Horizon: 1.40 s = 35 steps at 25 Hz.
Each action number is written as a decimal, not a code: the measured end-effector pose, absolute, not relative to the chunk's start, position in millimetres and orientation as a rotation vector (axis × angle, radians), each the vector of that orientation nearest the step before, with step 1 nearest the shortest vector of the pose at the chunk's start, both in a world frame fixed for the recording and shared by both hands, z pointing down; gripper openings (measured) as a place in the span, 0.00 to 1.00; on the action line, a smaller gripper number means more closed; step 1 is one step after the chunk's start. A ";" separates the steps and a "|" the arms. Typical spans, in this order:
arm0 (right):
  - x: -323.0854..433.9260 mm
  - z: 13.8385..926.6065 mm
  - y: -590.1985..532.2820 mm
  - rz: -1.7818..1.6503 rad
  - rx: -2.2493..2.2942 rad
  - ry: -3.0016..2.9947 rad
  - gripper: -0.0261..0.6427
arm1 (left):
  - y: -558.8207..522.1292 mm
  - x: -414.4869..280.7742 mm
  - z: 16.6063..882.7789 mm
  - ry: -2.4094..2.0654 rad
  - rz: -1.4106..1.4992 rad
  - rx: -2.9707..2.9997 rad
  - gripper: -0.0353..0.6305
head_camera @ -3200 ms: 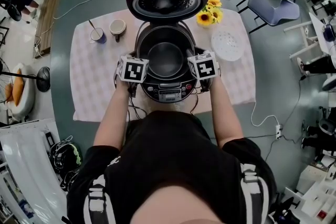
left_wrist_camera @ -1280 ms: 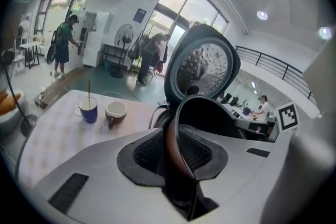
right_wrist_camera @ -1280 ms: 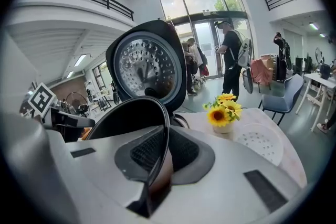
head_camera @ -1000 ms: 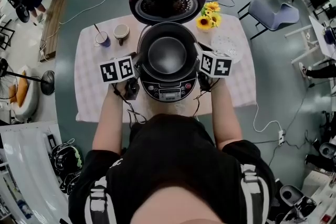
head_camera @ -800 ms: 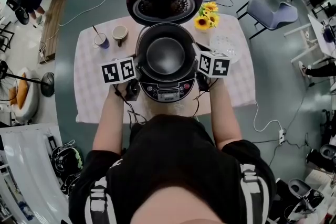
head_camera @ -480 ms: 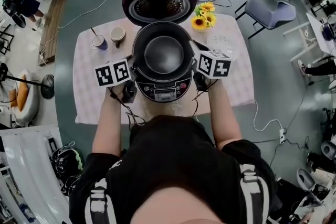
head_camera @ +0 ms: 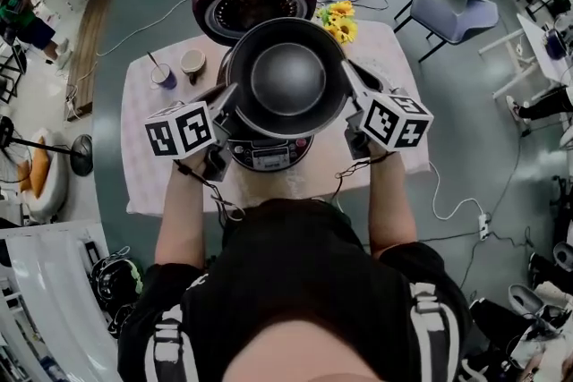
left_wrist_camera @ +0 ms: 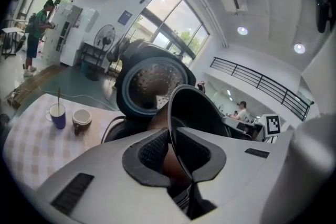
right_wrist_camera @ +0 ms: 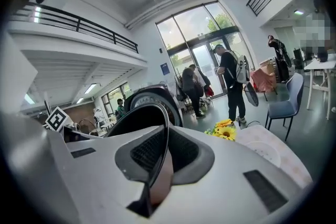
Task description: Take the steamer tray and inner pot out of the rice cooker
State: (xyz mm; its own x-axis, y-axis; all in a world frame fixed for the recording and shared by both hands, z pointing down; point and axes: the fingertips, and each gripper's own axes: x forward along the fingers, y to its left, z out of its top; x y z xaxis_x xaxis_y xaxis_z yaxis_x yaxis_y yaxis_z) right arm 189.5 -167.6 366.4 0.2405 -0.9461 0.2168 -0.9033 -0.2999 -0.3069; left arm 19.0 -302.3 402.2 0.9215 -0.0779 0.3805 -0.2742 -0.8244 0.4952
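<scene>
The pot [head_camera: 286, 76] is being held up over the cooker [head_camera: 267, 155], near the middle of the table [head_camera: 148, 165]. Its thin rim is being pinched at 9 o'clock by the left gripper [left_wrist_camera: 173, 153] and at 3 o'clock by the right gripper [right_wrist_camera: 164, 157]. The left jaws have just been closing and are being pressed nearly together on the rim. The right jaws are likewise being pressed almost shut on it. The cooker's lid [head_camera: 224, 9] is being shown open at 12 o'clock from the pot. The tray [right_wrist_camera: 262, 150] is being borne by the table at 3 o'clock from the cooker. Sunflowers [head_camera: 336, 21] are being displayed at 1 o'clock, and a mug [head_camera: 192, 61] and a cup [head_camera: 163, 76] at 10 o'clock.
</scene>
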 end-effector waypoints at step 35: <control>346.9 589.2 169.4 -0.995 -2.546 1.111 0.08 | -20.2 228.2 597.4 0.205 0.995 2.342 0.12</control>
